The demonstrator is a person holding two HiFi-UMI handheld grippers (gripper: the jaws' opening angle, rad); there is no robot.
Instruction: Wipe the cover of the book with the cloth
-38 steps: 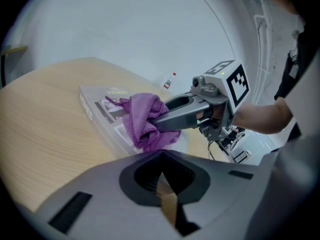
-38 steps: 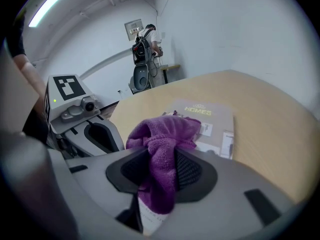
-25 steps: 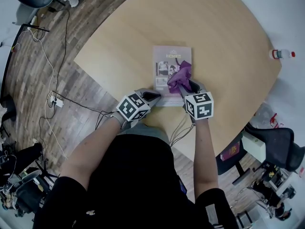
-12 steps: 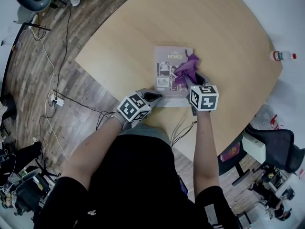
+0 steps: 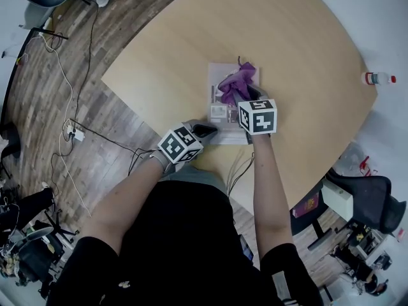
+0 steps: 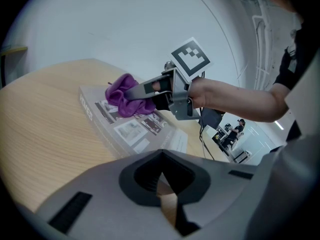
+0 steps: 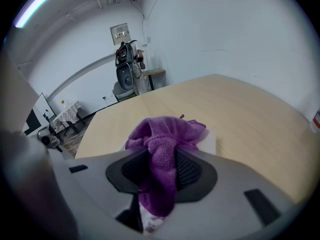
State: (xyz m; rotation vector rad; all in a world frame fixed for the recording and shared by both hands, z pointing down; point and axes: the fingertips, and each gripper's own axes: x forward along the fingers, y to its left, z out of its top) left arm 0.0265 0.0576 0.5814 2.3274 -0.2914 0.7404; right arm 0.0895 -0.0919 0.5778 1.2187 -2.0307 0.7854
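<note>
A pale book with small photos on its cover lies on the wooden table. My right gripper is shut on a bunched purple cloth and presses it on the far half of the cover. In the right gripper view the cloth hangs pinched between the pads, with a white corner of the book behind. My left gripper rests at the book's near left corner, its jaws shut. From the left gripper view I see the book, the cloth and the right gripper.
A small water bottle stands at the table's right edge. The curved table edge runs close to me, with cables on the wood floor at left and a dark chair at right.
My right gripper carried the cloth across the cover, first to the right, then up and left toward the book's far end. The left gripper and the book kept still.
</note>
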